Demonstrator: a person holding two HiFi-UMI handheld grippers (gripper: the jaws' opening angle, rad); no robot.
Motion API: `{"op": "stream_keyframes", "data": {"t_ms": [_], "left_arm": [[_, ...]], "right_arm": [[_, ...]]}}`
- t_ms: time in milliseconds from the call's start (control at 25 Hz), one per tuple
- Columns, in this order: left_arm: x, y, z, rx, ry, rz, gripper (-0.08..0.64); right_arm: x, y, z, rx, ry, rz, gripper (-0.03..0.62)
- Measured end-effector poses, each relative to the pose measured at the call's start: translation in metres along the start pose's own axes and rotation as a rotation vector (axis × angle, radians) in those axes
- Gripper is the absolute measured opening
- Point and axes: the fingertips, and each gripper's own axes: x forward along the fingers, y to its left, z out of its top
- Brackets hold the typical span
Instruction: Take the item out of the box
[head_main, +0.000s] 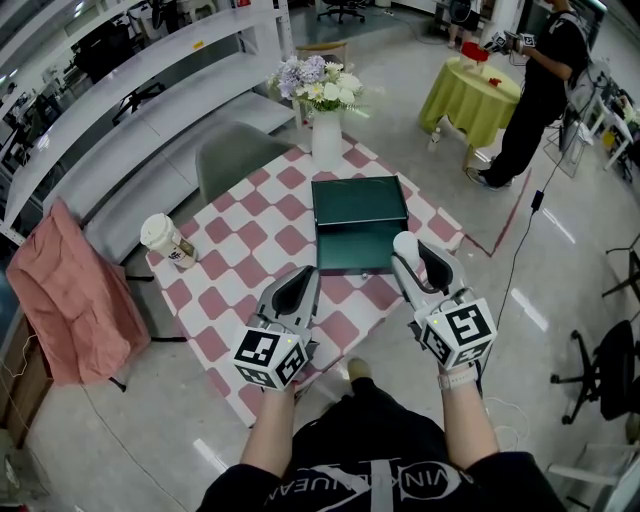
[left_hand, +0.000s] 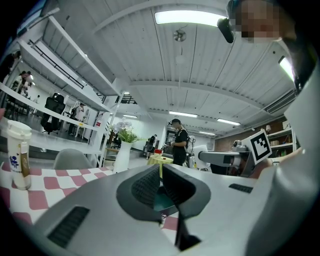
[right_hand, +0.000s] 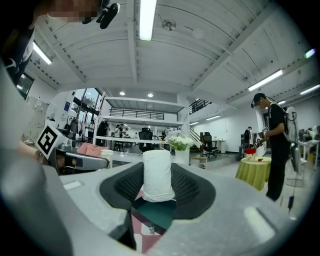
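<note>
Left gripper (head_main: 303, 280) nearest, over the near tabletop edge; jaws together, nothing between them. Right gripper (head_main: 416, 256) just to its right, reaching a bit farther; jaws clamped on the item.

Tabletop (head_main: 250, 215): red-and-white check, set corner-on to the person.

Box (head_main: 360, 205): dark green, flat, mid-tabletop, just beyond both grippers.

Vase (head_main: 326, 142): white, with pale flowers, just beyond the box at the far corner.

Cup (head_main: 166, 240): paper, lidded, upright at the left edge, well apart from the box.

Item (right_hand: 157, 175): white, cylindrical, upright between the right jaws. Out of the box, at its near right corner; cannot tell if it touches the box.
</note>
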Motion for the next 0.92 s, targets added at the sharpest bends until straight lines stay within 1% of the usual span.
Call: {"op": "stream_keyframes", "data": {"t_ms": [920], "left_arm": [[-0.016, 0.0, -0.006, -0.007, 0.016, -0.009, 0.023]], "right_arm": [[-0.01, 0.013, -0.001, -0.009, 0.003, -0.022, 0.167]]}}
